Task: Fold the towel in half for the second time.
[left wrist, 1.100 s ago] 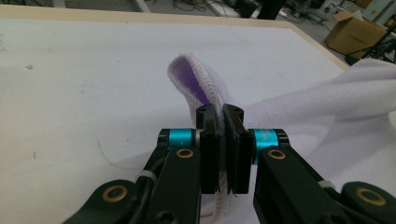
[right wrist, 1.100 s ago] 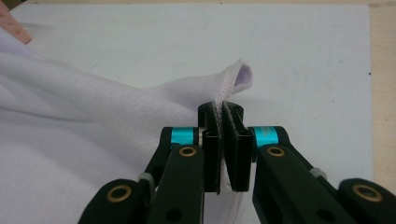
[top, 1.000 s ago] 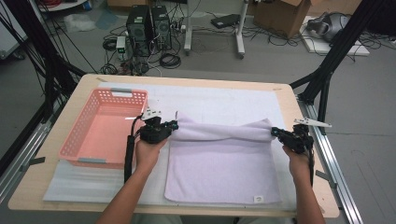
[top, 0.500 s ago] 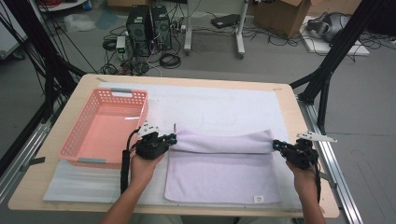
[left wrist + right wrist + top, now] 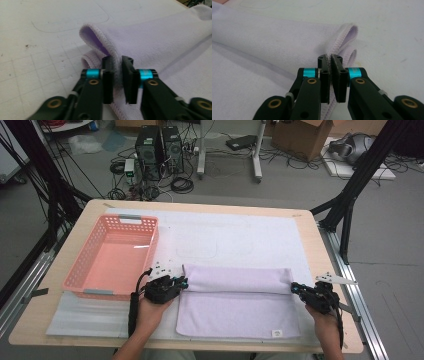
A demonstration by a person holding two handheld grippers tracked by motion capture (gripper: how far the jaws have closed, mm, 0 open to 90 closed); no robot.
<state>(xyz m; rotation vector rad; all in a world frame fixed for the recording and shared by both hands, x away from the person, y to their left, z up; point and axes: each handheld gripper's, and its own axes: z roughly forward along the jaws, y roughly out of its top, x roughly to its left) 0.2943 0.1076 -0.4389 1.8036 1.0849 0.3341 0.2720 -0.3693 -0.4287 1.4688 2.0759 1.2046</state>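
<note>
Folding the towel (image 5: pixel 235 307) toward six o'clock wants matched releases. Left claw (image 5: pixel 117 75) has just been opening, hem loose between; right claw (image 5: pixel 330 75) pinches its hem.

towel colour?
Pale lilac towel with a stitched hem; clearest in the left gripper view.

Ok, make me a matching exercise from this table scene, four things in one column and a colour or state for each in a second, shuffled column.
Things:
1. basket
2. towel
3. left gripper
4. right gripper

States:
A. pale purple, far part folded over toward the person
B. fingers clamped on the towel's edge
C. pink, sits left of the towel
D. fingers slightly apart, towel's edge between them

Pairs: 1-C, 2-A, 3-D, 4-B
</note>
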